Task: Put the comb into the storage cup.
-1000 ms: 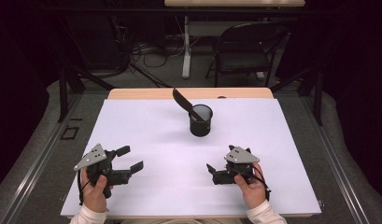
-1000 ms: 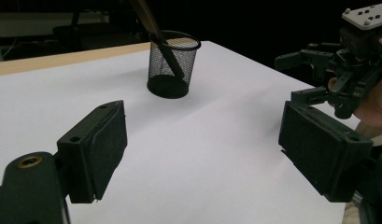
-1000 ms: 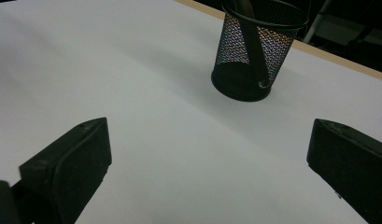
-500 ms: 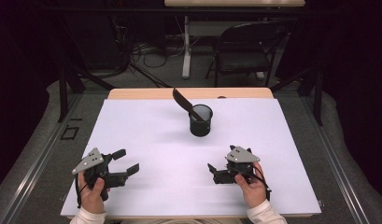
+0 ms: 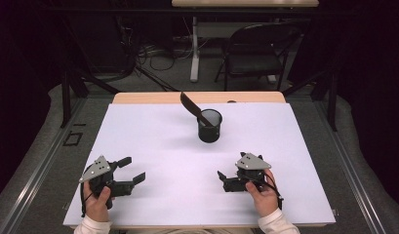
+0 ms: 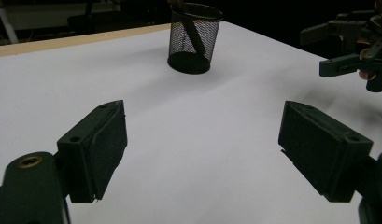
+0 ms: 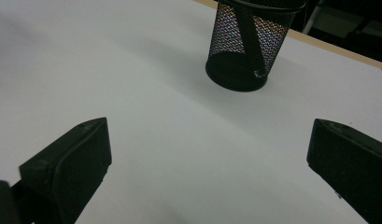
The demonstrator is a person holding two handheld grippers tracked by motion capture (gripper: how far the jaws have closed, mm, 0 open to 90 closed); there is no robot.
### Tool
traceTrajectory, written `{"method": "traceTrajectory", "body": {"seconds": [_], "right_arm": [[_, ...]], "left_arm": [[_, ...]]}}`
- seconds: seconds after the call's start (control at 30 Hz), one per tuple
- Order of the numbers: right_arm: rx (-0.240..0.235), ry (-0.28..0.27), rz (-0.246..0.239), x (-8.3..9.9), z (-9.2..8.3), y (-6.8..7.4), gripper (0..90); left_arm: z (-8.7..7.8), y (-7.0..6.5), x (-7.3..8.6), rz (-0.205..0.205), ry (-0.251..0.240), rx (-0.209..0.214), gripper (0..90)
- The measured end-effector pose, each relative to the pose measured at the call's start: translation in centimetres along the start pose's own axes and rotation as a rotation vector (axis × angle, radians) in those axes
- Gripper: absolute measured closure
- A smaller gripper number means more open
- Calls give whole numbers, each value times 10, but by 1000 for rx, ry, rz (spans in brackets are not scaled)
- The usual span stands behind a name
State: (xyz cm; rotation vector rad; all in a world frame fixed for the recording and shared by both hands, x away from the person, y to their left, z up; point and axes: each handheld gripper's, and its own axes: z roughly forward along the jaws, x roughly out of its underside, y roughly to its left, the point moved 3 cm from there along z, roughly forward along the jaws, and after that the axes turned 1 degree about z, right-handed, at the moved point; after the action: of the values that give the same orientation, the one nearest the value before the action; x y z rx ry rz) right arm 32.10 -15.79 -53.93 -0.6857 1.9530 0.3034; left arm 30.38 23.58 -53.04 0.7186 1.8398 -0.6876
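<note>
A black mesh cup (image 5: 209,127) stands upright on the white table top (image 5: 153,136), toward the far middle. A flat black tool (image 5: 189,104) leans out of it to the upper left. My left gripper (image 5: 133,168) rests near the front left in a hand, open, with nothing between its pads. My right gripper (image 5: 224,180) sits near the front right in the other hand, pointing left, also open and empty. The left gripper view has the cup (image 6: 193,39) far ahead of the open left gripper (image 6: 207,154), with the right gripper (image 6: 321,51) at the upper right. Beyond the right gripper (image 7: 209,158) stands the cup (image 7: 247,46).
A wooden strip (image 5: 138,98) runs along the table's far edge. Behind the table are a dark chair (image 5: 258,53), a desk leg (image 5: 194,48) and cables on the floor. Metal frame rails (image 5: 36,165) flank the table's sides.
The left gripper has slid slightly toward the near edge of the table. The right gripper, the cup and the tool have kept still.
</note>
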Motion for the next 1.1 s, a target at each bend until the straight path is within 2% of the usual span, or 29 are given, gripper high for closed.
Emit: {"method": "traceTrajectory", "body": {"seconds": [0.3,0.57,1.1], "right_arm": [[3,6,-1,2,1,-1,0],[3,10,1,3,2,-1,0],[3,17,2,4,4,-1,0]], "left_arm": [[3,2,3,18,20,-11,157],[3,5,5,3,22,-8,158],[5,5,7,0,33,-7,158]]}}
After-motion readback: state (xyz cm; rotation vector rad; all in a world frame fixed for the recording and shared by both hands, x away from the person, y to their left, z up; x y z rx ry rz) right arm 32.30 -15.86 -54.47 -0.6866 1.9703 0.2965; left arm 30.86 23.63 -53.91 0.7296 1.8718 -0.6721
